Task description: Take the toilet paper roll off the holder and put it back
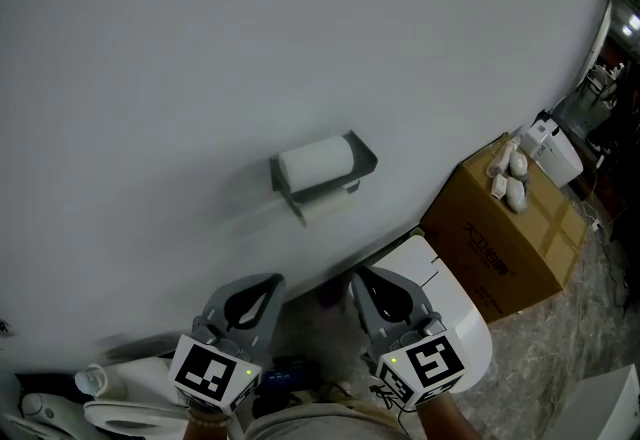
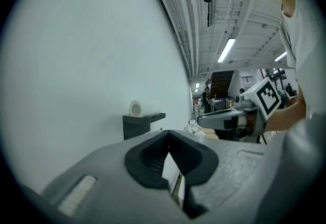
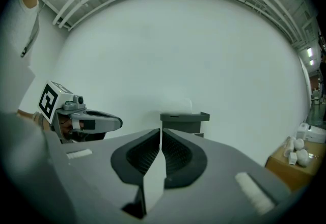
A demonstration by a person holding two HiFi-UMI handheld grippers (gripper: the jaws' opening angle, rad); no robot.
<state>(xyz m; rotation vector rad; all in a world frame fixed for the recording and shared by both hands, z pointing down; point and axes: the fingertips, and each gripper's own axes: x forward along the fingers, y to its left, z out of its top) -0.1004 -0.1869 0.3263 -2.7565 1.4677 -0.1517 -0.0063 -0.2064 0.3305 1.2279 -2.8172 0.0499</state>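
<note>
The roll [image 1: 316, 163] sits in the holder [image 1: 362, 160] on the wall [image 1: 200, 48], at frame centre. Below it, at the bottom edge, the left gripper [image 1: 252, 294] lies beside the right gripper [image 1: 378, 294]. A box [image 1: 505, 248] stands at right, with small items [image 1: 510, 176] on top.

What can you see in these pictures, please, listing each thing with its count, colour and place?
toilet paper roll: one, white, sitting in the holder
holder: one, dark grey, mounted on the wall
wall: one, white, ahead of both grippers
cardboard box: one, brown, low at right by the wall
small objects: several, white, on top of the cardboard box
rounded unit: one, white, left of the cardboard box
left gripper: one, grey, shut, empty, short of the holder
right gripper: one, grey, shut, empty, short of the holder
</note>
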